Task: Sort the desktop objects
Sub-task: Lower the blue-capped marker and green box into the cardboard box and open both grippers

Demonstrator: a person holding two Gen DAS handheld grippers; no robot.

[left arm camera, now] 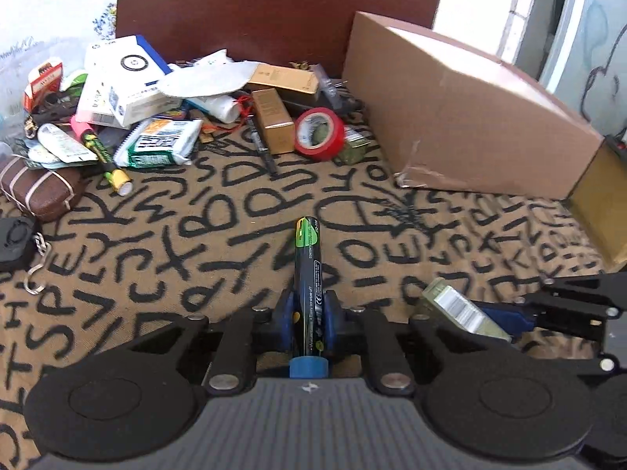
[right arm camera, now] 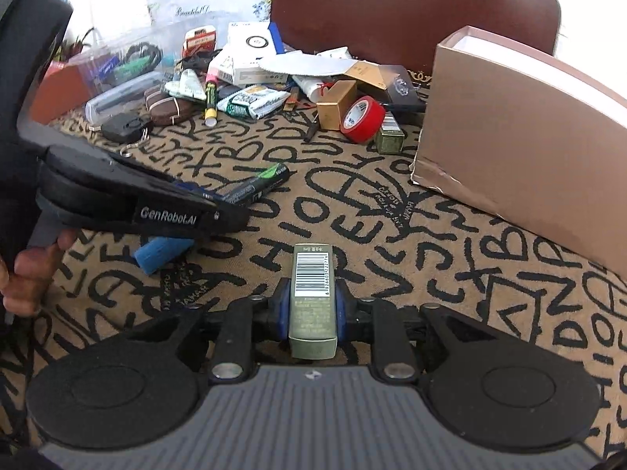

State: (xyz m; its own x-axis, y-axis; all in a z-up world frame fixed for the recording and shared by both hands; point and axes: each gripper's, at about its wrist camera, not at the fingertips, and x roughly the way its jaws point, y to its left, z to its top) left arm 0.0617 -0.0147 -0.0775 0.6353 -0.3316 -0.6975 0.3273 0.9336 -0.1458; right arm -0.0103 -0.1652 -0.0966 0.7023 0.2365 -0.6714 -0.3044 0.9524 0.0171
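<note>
My left gripper (left arm camera: 308, 305) is shut on a black and green marker with a blue cap (left arm camera: 308, 274), held above the lettered tablecloth (left arm camera: 196, 243). The marker also shows in the right wrist view (right arm camera: 258, 186), sticking out of the left gripper (right arm camera: 235, 211). My right gripper (right arm camera: 312, 305) is shut on a small olive-green box with a barcode (right arm camera: 312, 297); this box shows at the lower right of the left wrist view (left arm camera: 460, 309). A pile of mixed objects (left arm camera: 164, 117) lies at the back.
A large cardboard box (left arm camera: 462, 117) stands at the right, open at the top in the right wrist view (right arm camera: 521, 125). A red tape roll (left arm camera: 319, 133), gold boxes (left arm camera: 272, 119), a brown pouch (left arm camera: 39, 192), a black key fob (left arm camera: 15, 237) and a clear plastic bin (right arm camera: 117, 70) lie around. A brown chair back (left arm camera: 274, 8) stands behind.
</note>
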